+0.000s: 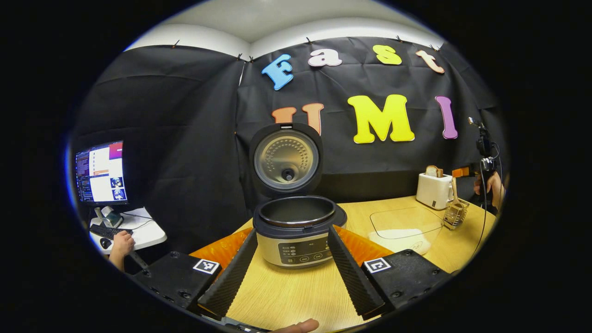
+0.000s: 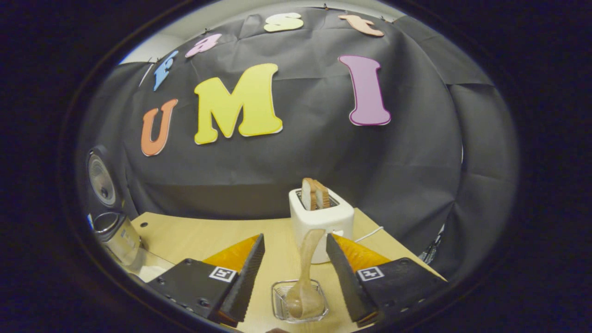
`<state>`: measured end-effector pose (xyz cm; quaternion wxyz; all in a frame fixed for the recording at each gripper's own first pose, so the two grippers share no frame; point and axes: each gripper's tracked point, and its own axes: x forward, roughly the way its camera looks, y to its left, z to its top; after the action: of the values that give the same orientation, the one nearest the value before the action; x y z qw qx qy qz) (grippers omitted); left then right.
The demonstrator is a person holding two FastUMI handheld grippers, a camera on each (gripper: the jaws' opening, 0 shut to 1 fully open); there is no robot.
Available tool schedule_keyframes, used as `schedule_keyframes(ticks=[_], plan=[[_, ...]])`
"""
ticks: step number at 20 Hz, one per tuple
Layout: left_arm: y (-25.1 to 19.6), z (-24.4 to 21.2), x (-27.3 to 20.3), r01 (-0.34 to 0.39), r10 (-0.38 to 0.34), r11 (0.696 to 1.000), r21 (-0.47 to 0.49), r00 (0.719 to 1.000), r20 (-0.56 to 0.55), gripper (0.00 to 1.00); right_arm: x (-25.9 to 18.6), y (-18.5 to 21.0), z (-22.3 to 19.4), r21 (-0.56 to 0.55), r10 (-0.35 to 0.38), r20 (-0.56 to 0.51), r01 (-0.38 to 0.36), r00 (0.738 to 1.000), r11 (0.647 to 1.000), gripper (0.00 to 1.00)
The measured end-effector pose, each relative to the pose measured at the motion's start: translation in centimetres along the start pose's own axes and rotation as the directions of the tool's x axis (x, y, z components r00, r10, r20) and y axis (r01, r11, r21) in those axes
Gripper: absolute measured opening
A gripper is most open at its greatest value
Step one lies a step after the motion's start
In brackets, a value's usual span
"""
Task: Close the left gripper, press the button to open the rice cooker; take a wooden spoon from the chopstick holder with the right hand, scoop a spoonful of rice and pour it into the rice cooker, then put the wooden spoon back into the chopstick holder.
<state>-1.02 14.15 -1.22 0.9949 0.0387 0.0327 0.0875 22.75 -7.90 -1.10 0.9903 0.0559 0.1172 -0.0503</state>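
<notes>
Rice cooker (image 1: pixel 296 226) is sitting on the table (image 1: pixel 286 291) with lid (image 1: pixel 286 159) standing open, pot empty. Left gripper (image 1: pixel 292 270) is hovering low in front of it, fingers spread wide, touching nothing. Wooden spoon (image 2: pixel 305 277) is standing in the chopstick holder (image 2: pixel 299 300), leaning toward the toaster (image 2: pixel 321 217). Right gripper (image 2: pixel 296 273) is pointing down over the holder, fingers spread either side of the handle, not gripping.

The left gripper view looks level across the desk (image 1: pixel 286 296), near the open rice cooker (image 1: pixel 296 231). The right gripper view tilts down over the chopstick holder (image 2: pixel 299 303). Both share the toaster (image 1: pixel 434 189).
</notes>
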Motion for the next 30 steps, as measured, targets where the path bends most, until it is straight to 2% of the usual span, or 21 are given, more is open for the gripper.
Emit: schedule_keyframes(ticks=[2, 3, 9, 11, 14, 19, 20, 24, 26, 30], plan=[[0.3, 0.3, -0.1, -0.005, 0.005, 0.999, -0.033, 1.0, 0.009, 0.98, -0.9, 0.1, 0.1, -0.009, 0.001, 0.006, -0.001, 1.0, 1.0, 0.96], [0.5, 0.4, -0.2, -0.012, 0.013, 0.998, -0.054, 1.0, 0.013, 0.97, -1.5, 0.2, 0.4, -0.019, 0.003, 0.012, -0.003, 1.0, 1.0, 0.99], [1.8, 0.5, 0.8, -0.049, 0.049, 0.994, -0.101, 0.999, -0.002, 0.97, -6.3, 1.7, 0.9, -0.106, 0.053, 0.083, -0.044, 0.995, 0.993, 0.94], [1.9, 1.2, 1.4, -0.044, 0.044, 0.991, -0.123, 0.999, -0.005, 0.97, -8.1, 2.9, 0.2, -0.113, 0.092, 0.091, -0.081, 0.992, 0.99, 0.96], [3.0, 3.5, 3.1, -0.07, 0.073, 0.991, -0.113, 0.997, 0.024, 0.98, -10.2, 3.6, -1.2, -0.119, 0.124, 0.086, -0.113, 0.989, 0.986, 0.99], [4.4, 7.7, 7.2, -0.079, 0.084, 0.99, -0.117, 0.996, 0.038, 0.97, -12.8, 4.6, -1.7, -0.126, 0.152, 0.111, -0.138, 0.982, 0.982, 0.93], [4.7, 8.6, 8.1, -0.086, 0.091, 0.99, -0.113, 0.995, 0.041, 0.97, -13.0, 4.8, -1.9, -0.131, 0.156, 0.111, -0.141, 0.981, 0.981, 0.96], [5.7, 12.8, 11.8, -0.1, 0.108, 0.989, -0.107, 0.991, 0.073, 0.97, -14.4, 5.4, -1.5, -0.144, 0.199, 0.124, -0.181, 0.972, 0.973, 0.94], [6.9, 15.4, 13.5, -0.128, 0.138, 0.986, -0.105, 0.986, 0.094, 0.97, -14.9, 5.2, -1.1, -0.127, 0.208, 0.139, -0.191, 0.968, 0.973, 0.97], [8.4, 21.7, 17.3, -0.148, 0.171, 0.979, -0.139, 0.971, 0.169, 0.96, -15.5, 3.9, -0.6, -0.125, 0.191, 0.155, -0.172, 0.969, 0.977, 0.96]])
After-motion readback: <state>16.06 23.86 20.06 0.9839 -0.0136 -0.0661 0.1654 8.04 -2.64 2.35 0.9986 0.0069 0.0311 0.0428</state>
